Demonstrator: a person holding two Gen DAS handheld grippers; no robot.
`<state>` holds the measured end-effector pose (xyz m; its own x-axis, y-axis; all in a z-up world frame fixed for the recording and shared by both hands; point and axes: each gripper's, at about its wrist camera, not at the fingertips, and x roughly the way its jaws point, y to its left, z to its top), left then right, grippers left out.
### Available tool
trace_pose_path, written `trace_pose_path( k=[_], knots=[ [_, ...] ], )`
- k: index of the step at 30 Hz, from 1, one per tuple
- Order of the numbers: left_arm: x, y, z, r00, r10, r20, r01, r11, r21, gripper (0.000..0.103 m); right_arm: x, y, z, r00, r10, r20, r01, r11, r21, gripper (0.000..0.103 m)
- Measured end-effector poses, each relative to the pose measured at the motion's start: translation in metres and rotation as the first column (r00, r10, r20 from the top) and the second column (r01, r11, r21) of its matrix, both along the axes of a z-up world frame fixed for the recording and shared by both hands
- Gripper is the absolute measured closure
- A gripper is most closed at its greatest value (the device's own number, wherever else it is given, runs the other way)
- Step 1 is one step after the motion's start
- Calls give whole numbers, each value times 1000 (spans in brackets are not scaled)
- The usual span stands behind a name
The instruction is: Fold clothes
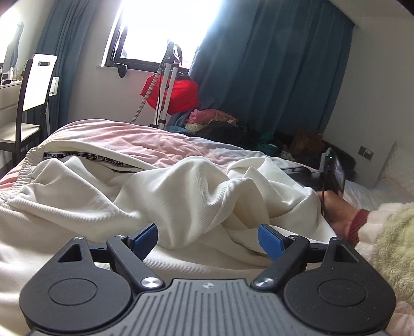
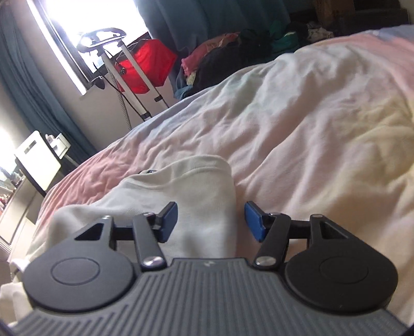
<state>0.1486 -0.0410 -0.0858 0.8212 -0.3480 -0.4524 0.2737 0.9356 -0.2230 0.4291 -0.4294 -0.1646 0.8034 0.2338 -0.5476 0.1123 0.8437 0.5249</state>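
Left wrist view shows cream trousers (image 1: 181,191) lying rumpled across the pink bedspread (image 1: 145,140), their elastic waistband toward the bed's left edge. Just before them the left gripper (image 1: 208,239) hovers with its blue pads spread, holding nothing. Over one trouser leg end (image 2: 196,186) the right gripper (image 2: 211,222) is likewise spread wide, straddling the cloth. Teal curtains (image 1: 271,69) hang beyond the bed.

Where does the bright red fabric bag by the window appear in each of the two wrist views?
Left wrist view: the bright red fabric bag sits upper centre, under the window, behind the silver metal stand.
Right wrist view: the red bag is upper left, again behind the stand.
Shared landmark: the teal curtain beside the bag.
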Motion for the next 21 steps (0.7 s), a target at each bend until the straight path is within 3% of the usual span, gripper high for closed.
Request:
trace_pose_path(
  k=[1, 2, 5, 8, 10, 12, 16, 18, 21],
  knots=[
    [3, -2, -1, 1000, 4, 12, -4, 1000, 8, 17, 3, 7, -1, 999, 37, 19, -37, 999, 14, 91],
    [6, -3, -2, 999, 13, 31, -13, 1000, 14, 17, 5, 17, 4, 997, 67, 35, -67, 998, -11, 95],
    [13, -4, -2, 997, 40, 66, -41, 999, 14, 17, 3, 33, 27, 995, 66, 80, -58, 994, -97, 97],
    [15, -2, -3, 997, 56, 58, -55, 998, -12, 16, -11, 5, 74, 980, -51, 193, 73, 991, -108, 97],
    [15, -1, -5, 997, 61, 46, -60, 998, -19, 17, -25, -26, 107, 957, -151, 248, 191, 970, -147, 97],
    [14, -3, -5, 997, 63, 34, -62, 998, -21, 17, -43, -64, 139, 917, -268, 296, 328, 928, -177, 97],
    [10, -9, -7, 999, 47, 13, -47, 999, -4, 17, -91, -140, 187, 785, -507, 356, 595, 778, -203, 97],
    [9, -12, -9, 999, 37, 8, -37, 999, 10, 17, -115, -172, 198, 724, -582, 371, 674, 711, -200, 97],
    [7, -16, -11, 1000, 24, -1, -24, 999, 30, 17, -147, -203, 175, 698, -637, 327, 712, 665, -223, 97]
  ],
)
